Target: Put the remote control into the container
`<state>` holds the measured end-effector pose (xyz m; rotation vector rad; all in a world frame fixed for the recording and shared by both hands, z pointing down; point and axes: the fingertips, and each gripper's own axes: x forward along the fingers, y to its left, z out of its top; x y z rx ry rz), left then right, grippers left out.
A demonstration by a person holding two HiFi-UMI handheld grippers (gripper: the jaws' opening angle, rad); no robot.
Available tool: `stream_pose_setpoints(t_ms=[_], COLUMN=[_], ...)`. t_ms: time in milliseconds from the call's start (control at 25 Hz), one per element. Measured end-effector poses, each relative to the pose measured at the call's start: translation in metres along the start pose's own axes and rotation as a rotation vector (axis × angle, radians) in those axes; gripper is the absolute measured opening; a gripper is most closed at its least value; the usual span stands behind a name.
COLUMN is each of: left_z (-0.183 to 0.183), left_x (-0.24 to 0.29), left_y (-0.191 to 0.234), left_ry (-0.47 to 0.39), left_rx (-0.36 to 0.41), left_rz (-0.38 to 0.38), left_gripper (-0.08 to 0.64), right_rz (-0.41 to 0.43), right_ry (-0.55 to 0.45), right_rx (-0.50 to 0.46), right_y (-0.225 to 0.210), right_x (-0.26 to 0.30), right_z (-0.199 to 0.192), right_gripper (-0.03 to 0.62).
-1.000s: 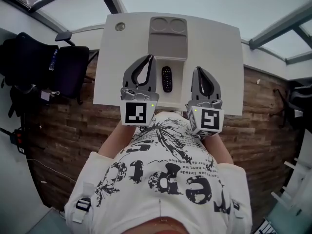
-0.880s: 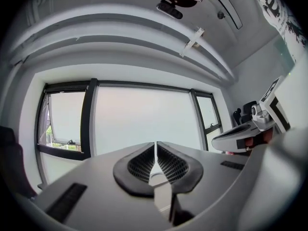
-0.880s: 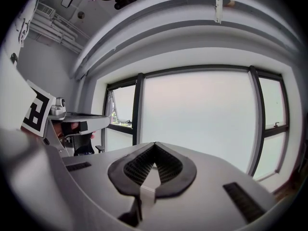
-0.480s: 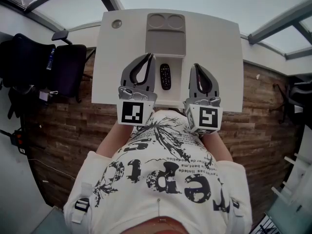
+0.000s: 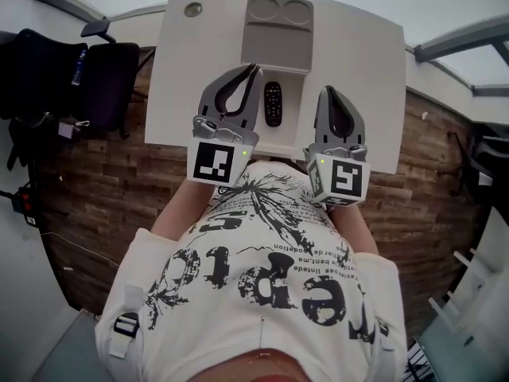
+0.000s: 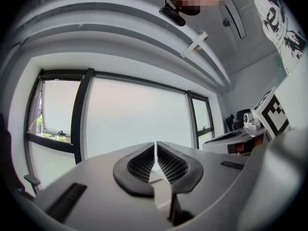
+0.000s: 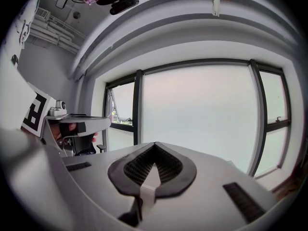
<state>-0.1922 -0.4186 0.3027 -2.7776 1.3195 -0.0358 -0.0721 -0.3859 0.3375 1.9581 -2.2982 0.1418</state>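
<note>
On the white table in front of you, the remote control lies flat between your two grippers. It is black and long. Its long side points away from you, straight toward the grey container, which sits just past its far end.

Your left gripper is just beside the remote, on its left. Your right gripper is a bit farther off, on the other side. So the left one looks like the nearer one to use. To grab the remote across its thin sides, you would need to come down over it and turn a little to the right.

Both grippers have their jaws pressed together with nothing in them. You will have to spread the jaws before you can pick anything up.

The table top is smooth and bare apart from these things and a small round hole near the far left corner. Under it is a brown wood floor. A black chair stands to your left. Big windows fill both gripper views, which do not show the remote.
</note>
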Motion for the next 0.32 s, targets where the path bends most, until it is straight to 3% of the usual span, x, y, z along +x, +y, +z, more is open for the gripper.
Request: stream_pose_setpoints(t_ms=[320], left_z=[-0.009], left_x=[0.007], left_y=[0.013], left_ry=[0.01], left_rx=[-0.018], left_rz=[0.019], left_gripper=[0.02], right_rz=[0.027], right_ry=[-0.004], right_rx=[-0.009], right_y=[0.005], right_x=[0.015], right_z=[-0.001], right_gripper=[0.002])
